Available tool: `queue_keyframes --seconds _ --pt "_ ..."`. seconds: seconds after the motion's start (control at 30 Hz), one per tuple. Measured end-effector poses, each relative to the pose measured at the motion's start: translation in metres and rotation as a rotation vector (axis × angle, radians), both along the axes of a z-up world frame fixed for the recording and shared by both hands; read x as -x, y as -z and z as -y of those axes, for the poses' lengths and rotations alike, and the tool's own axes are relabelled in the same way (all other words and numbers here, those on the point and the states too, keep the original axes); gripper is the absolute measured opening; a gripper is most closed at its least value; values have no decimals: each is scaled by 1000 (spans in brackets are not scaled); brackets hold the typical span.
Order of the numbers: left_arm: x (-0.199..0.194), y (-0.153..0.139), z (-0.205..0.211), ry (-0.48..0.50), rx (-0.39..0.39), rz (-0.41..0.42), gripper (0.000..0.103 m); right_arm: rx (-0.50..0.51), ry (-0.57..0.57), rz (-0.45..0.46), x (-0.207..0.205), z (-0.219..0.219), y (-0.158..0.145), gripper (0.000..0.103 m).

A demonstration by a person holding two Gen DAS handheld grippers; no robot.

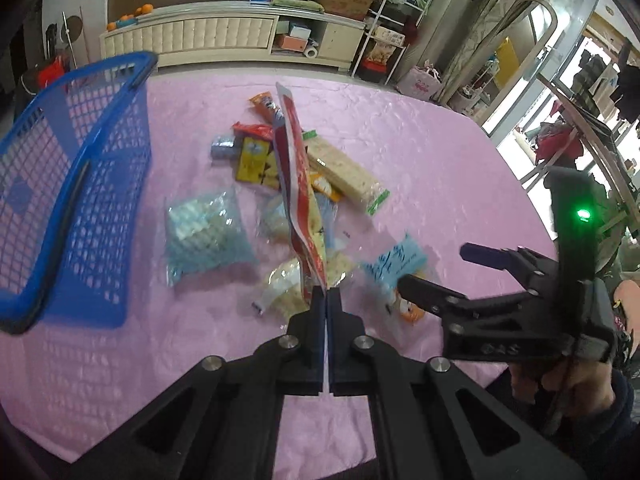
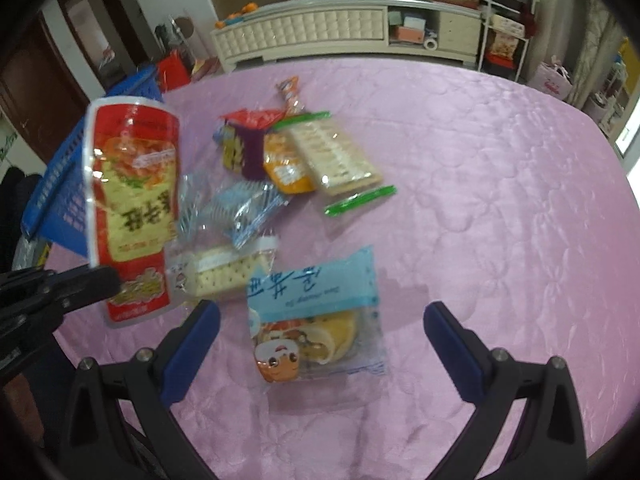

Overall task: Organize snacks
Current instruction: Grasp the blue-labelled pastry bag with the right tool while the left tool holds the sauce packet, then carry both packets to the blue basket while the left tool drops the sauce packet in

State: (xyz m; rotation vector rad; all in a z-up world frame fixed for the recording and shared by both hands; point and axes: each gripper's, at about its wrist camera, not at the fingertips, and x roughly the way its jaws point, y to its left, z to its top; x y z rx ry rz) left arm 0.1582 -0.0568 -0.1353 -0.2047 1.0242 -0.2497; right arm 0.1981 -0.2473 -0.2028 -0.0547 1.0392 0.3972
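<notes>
My left gripper (image 1: 327,296) is shut on the bottom edge of a red and yellow snack pouch (image 1: 294,184), which stands edge-on above the pile. The right wrist view shows that pouch (image 2: 134,204) face-on, lifted at the left, with the left gripper (image 2: 100,280) clamped on it. My right gripper (image 2: 320,328) is open, its blue pads (image 2: 192,344) straddling a light blue packet with an orange cartoon face (image 2: 316,320) that lies on the cloth. In the left wrist view the right gripper (image 1: 436,270) hovers over that packet (image 1: 396,268). A blue mesh basket (image 1: 72,184) stands at the left.
Several other snacks lie heaped on the pink tablecloth (image 2: 480,200): a long cracker pack with green ends (image 1: 344,172), a clear bag of pale blue sweets (image 1: 204,228), a yellow packet (image 1: 252,160) and an orange one (image 2: 286,164). A cream cabinet (image 1: 224,36) stands beyond the table.
</notes>
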Motion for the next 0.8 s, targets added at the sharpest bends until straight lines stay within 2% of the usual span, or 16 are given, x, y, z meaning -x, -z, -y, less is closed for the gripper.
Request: queue_keyframes --seconds 0.27,0.37,0.53,0.67,0.8 --pt "9 -2 3 24 2 3 0 74 -18 -41 -3 -18 26 102" --pt "15 0 0 33 6 4 0 78 -30 6 2 -20 24 76" --pt "23 -1 0 38 9 17 0 -1 -62 2 10 -20 13 73" --pt "31 -12 -2 47 11 48 0 -1 -60 55 16 -26 -10 73" --pt "40 -28 -6 48 4 96 0 -41 -60 88 28 -28 -37 73"
